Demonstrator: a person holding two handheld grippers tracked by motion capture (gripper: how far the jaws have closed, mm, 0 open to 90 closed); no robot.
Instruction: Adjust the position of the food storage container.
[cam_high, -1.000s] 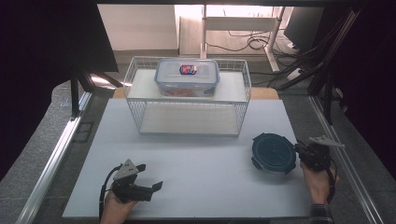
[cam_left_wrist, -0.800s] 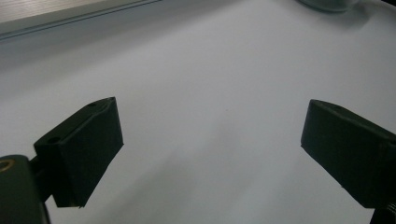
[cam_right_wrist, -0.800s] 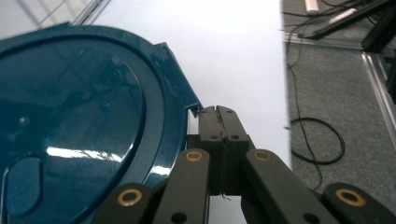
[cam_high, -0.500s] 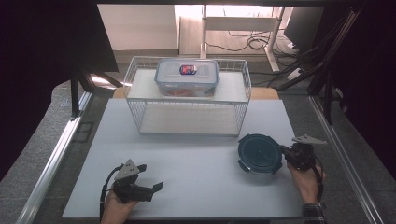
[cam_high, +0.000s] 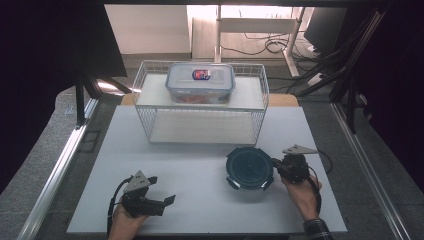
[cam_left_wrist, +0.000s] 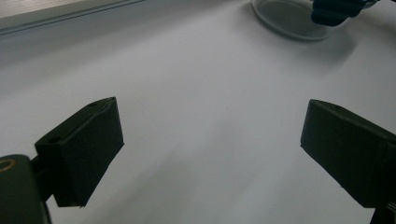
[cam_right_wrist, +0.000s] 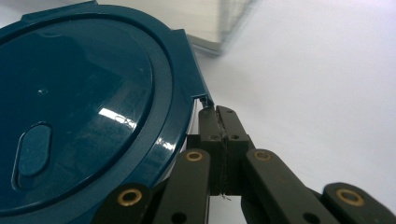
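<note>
A round container with a dark teal lid (cam_high: 249, 167) stands on the white table, right of centre; its lid (cam_right_wrist: 79, 102) looms large in the right gripper view. My right gripper (cam_high: 277, 167) is shut, and its joined tips (cam_right_wrist: 215, 112) touch the lid's side tab (cam_right_wrist: 189, 65). Whether the tab is pinched I cannot tell. My left gripper (cam_high: 161, 201) rests at the front left in a hand, jaws wide open (cam_left_wrist: 210, 149) with nothing between them. The container's clear body (cam_left_wrist: 289, 21) appears far off in the left gripper view.
A white wire rack (cam_high: 150, 125) stands at the back centre of the table (cam_high: 200, 220). On it sits a clear lidded box (cam_high: 200, 82) with a red and blue label. Dark frame posts flank the table on both sides.
My right gripper and the round container have slid together to the left, from the table's right side toward its centre. The left gripper has stayed put.
</note>
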